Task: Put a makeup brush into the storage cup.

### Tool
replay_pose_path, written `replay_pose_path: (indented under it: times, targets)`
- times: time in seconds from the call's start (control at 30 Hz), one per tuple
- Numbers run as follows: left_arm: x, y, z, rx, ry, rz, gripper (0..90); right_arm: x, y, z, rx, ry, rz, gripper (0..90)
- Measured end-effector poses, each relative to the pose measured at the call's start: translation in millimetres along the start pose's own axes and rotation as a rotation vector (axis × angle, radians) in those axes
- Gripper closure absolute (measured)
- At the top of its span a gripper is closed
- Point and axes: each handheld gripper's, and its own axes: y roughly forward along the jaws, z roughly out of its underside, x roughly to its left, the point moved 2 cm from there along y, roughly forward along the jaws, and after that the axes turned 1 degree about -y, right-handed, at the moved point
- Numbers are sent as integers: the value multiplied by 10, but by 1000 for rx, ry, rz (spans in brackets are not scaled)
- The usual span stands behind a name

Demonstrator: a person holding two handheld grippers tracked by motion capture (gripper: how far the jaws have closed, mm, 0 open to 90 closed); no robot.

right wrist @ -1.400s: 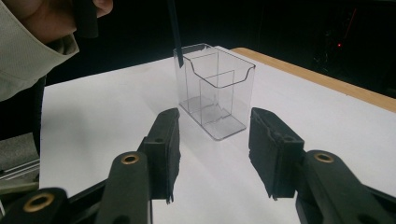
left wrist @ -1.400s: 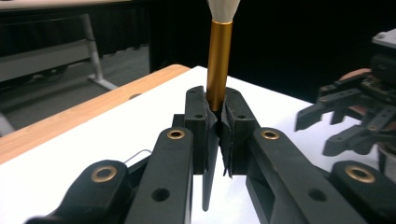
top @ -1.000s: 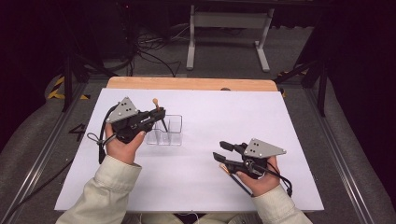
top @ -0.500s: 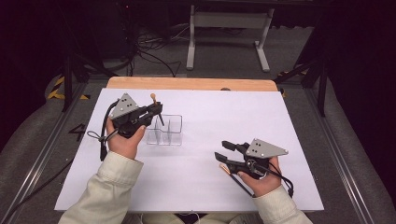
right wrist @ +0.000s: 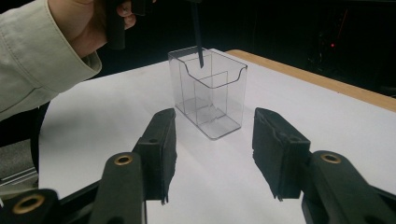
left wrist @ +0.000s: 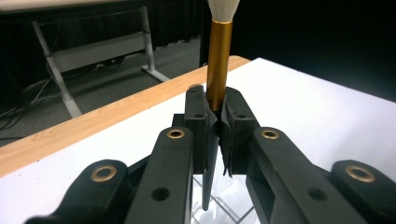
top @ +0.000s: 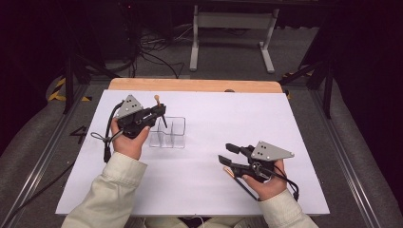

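My left gripper (top: 159, 112) is shut on a makeup brush (top: 157, 99) with a gold ferrule (left wrist: 218, 60), white bristles up and a thin black handle pointing down. The handle's tip hangs at the mouth of a clear plastic divided box (top: 167, 134), above its near-left compartment (right wrist: 198, 52). In the left gripper view the jaws clamp the brush (left wrist: 215, 112) just below the ferrule, with the box (left wrist: 224, 207) underneath. My right gripper (top: 228, 153) rests low at the front right, open, with nothing between its jaws (right wrist: 212, 144); it faces the box (right wrist: 210, 93) from a short way off.
The white table top (top: 214, 109) ends in a wooden strip (top: 195, 85) at the far edge. A thin dark stick with an orange end (top: 234, 173) lies under my right hand. A metal stand (top: 233, 28) and cables sit on the floor beyond.
My left gripper has shifted a little to the left and down over the box, with the brush still in it. The right gripper has stayed where it was.
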Motion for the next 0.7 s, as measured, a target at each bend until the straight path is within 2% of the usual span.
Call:
replay_pose_path:
  times: [0.23, 0.5, 0.7]
  targets:
    - [28, 38, 36, 27, -4, 3, 825, 1, -6, 6, -2, 3, 0, 504]
    - [62, 99, 93, 86, -37, 27, 825, 2, -7, 5, -4, 3, 1, 501]
    - [69, 113, 109, 106, -49, 32, 824, 3, -10, 2, -6, 2, 0, 498]
